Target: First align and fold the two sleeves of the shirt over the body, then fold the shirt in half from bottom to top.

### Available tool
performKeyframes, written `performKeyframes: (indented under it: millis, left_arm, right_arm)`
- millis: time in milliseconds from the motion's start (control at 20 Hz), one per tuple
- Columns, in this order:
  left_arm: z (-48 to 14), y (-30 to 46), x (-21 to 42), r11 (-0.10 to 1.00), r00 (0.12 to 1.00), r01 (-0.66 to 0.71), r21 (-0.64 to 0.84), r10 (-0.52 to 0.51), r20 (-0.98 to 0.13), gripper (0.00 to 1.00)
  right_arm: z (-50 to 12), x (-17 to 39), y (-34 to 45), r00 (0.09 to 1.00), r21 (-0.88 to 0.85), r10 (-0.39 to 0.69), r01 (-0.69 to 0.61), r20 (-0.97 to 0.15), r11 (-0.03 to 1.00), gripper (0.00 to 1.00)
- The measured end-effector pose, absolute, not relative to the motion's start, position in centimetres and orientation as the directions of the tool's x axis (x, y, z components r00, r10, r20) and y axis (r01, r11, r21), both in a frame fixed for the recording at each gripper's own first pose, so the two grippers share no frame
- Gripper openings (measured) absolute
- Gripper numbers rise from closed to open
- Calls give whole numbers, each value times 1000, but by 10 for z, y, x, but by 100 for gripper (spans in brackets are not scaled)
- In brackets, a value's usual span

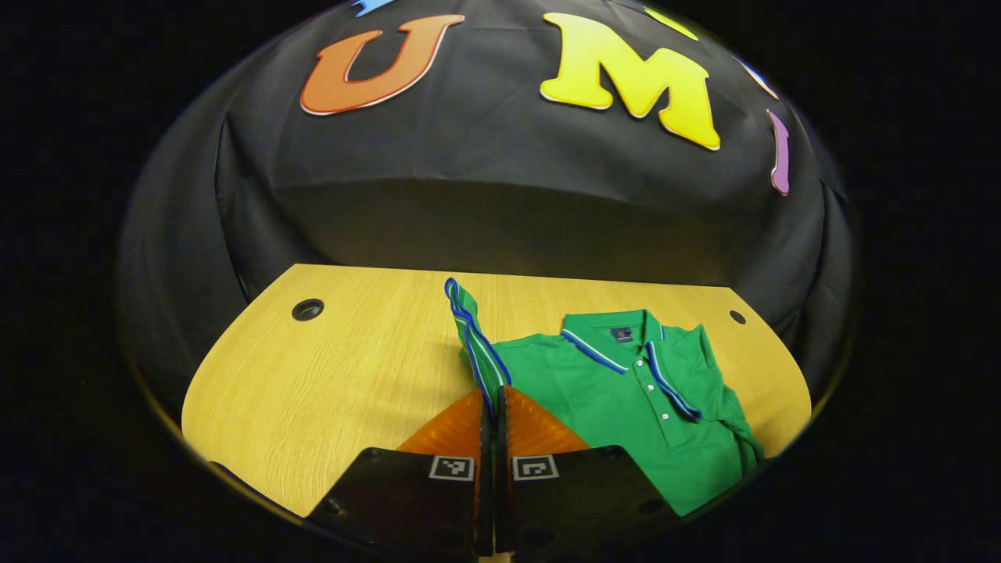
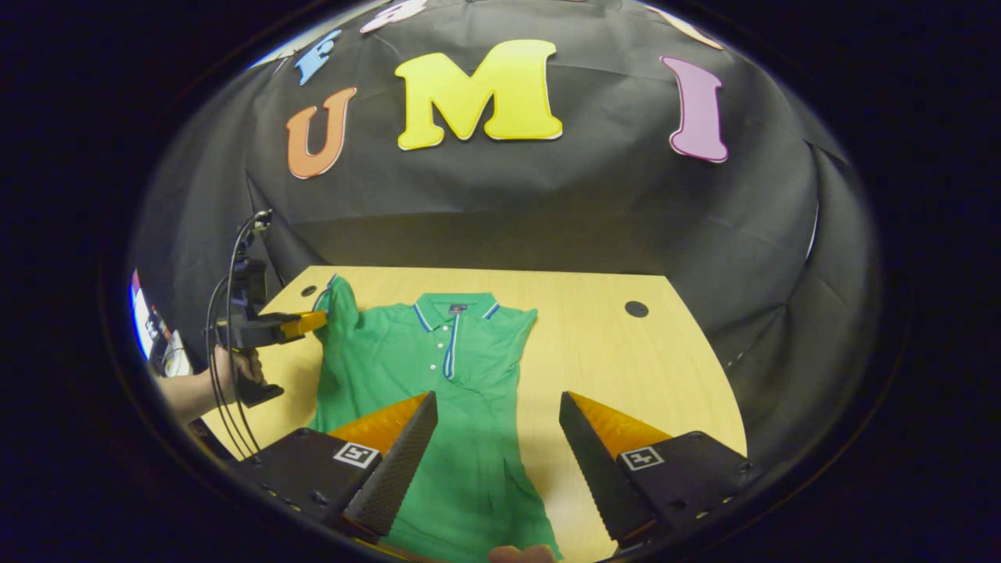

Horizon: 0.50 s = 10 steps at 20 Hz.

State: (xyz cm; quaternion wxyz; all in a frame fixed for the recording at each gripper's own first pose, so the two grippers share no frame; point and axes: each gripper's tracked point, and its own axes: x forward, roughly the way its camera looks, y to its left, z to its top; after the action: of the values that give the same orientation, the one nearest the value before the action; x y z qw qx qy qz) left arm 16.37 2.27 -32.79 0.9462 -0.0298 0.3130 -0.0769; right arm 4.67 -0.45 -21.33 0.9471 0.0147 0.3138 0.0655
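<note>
Close in, left gripper pinched tight on the striped cuff of the green polo shirt's sleeve, fingers nearly meeting, cloth lifted above the light wooden table. Same gripper seen from the right gripper view at the shirt's far left shoulder, held by a hand with black cables trailing. Nearer there, right gripper spread wide, nothing between its fingers, hovering over the lower body of the green short-sleeved polo shirt. Shirt lying face up on the table, collar toward the black cloth wall, other sleeve already folded over the body. Beyond, round cable hole in the tabletop.
</note>
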Motion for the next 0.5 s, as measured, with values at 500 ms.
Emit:
performKeyframes:
  millis: [500]
  left_arm:
    - [-334, -104, 162, 941, 749, 339, 7, -265, -608, 11]
  right_arm:
    - [-204, 19, -54, 816, 73, 52, -12, -576, 997, 96]
